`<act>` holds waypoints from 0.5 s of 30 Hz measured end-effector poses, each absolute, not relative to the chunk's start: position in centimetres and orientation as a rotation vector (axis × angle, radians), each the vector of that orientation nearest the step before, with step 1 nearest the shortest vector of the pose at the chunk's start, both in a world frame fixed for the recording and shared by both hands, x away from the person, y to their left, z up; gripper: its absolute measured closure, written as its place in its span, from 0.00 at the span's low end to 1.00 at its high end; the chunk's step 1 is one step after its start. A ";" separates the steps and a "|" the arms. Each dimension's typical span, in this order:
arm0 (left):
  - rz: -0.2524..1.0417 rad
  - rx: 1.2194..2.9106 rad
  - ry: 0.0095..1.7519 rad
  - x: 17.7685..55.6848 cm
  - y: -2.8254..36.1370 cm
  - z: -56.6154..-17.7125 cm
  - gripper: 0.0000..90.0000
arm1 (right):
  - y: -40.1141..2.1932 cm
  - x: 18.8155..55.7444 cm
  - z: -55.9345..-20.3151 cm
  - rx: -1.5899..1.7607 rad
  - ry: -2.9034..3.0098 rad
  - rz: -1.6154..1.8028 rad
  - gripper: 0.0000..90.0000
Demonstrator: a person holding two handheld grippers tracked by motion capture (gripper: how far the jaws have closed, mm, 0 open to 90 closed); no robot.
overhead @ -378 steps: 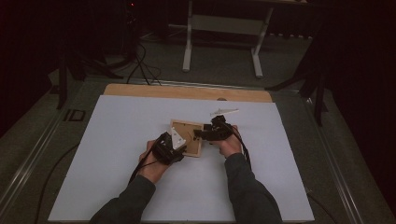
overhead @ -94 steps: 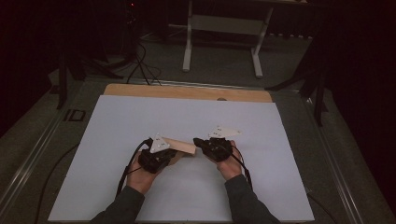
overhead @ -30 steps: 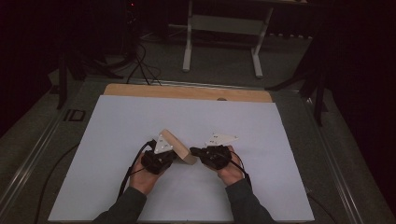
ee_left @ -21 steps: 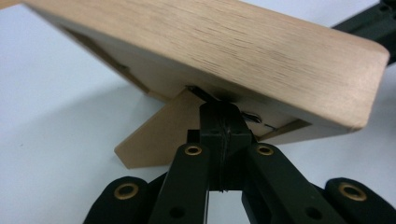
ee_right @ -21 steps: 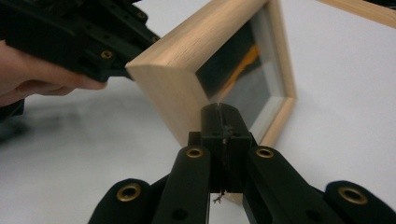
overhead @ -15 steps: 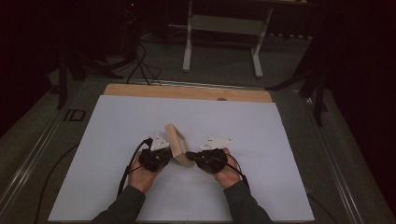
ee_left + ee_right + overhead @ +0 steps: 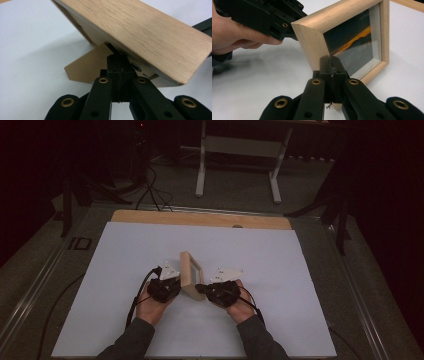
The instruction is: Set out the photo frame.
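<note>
A light wooden picture frame (image 7: 190,272) stands nearly upright on the white sheet between my two grippers. The left gripper (image 7: 177,287) is shut, its tips touching the frame's back (image 7: 140,32) just above the fold-out cardboard stand (image 7: 87,67); the left gripper (image 7: 117,56) has nothing visibly clamped between its jaws. The right gripper (image 7: 199,288) is shut too. In the right gripper view the right gripper (image 7: 331,58) presses against the frame's front edge (image 7: 312,42), beside the dark picture with an orange streak (image 7: 354,42). The left gripper (image 7: 274,17) and its hand (image 7: 234,37) sit behind the frame.
The white sheet (image 7: 300,270) covers most of the table, with a wooden strip (image 7: 200,218) along the far edge. Beyond stand white table legs (image 7: 202,165) and cables (image 7: 150,185) on the dark floor. Cables trail from both grippers toward the near edge.
The frame has tipped up from a slant to nearly upright. Both hands have stayed close on either side of it, jaws still shut.
</note>
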State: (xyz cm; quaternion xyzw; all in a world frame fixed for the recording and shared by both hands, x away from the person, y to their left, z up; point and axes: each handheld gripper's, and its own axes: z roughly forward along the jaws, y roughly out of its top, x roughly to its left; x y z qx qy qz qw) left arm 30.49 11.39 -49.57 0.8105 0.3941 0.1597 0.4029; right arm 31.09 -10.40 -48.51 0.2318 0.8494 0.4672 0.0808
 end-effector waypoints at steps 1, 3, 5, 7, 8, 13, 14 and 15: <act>0.403 2.043 0.999 30.5 11.4 -49.6 0.99 | -10.4 31.1 -48.5 0.691 2.540 1.396 1.00; 0.405 2.042 1.001 30.5 11.4 -49.6 0.99 | -10.2 31.0 -48.5 0.692 2.541 1.394 1.00; 0.407 2.048 1.000 30.6 11.5 -49.6 0.99 | -10.1 31.0 -48.5 0.685 2.543 1.396 1.00; 0.404 2.049 0.998 30.6 11.6 -49.6 0.99 | -9.9 31.0 -48.5 0.685 2.540 1.401 1.00; 0.405 2.049 0.994 30.6 11.7 -49.6 0.99 | -9.9 31.0 -48.5 0.682 2.541 1.401 1.00; 0.416 2.044 1.003 30.7 12.0 -49.5 0.96 | -10.0 31.0 -48.6 0.674 2.532 1.373 0.97; 0.415 2.039 1.010 30.7 12.1 -49.5 0.95 | -10.0 31.0 -48.6 0.678 2.530 1.369 0.96; 0.418 2.032 1.014 30.7 12.2 -49.5 0.95 | -10.0 31.0 -48.5 0.680 2.527 1.366 0.94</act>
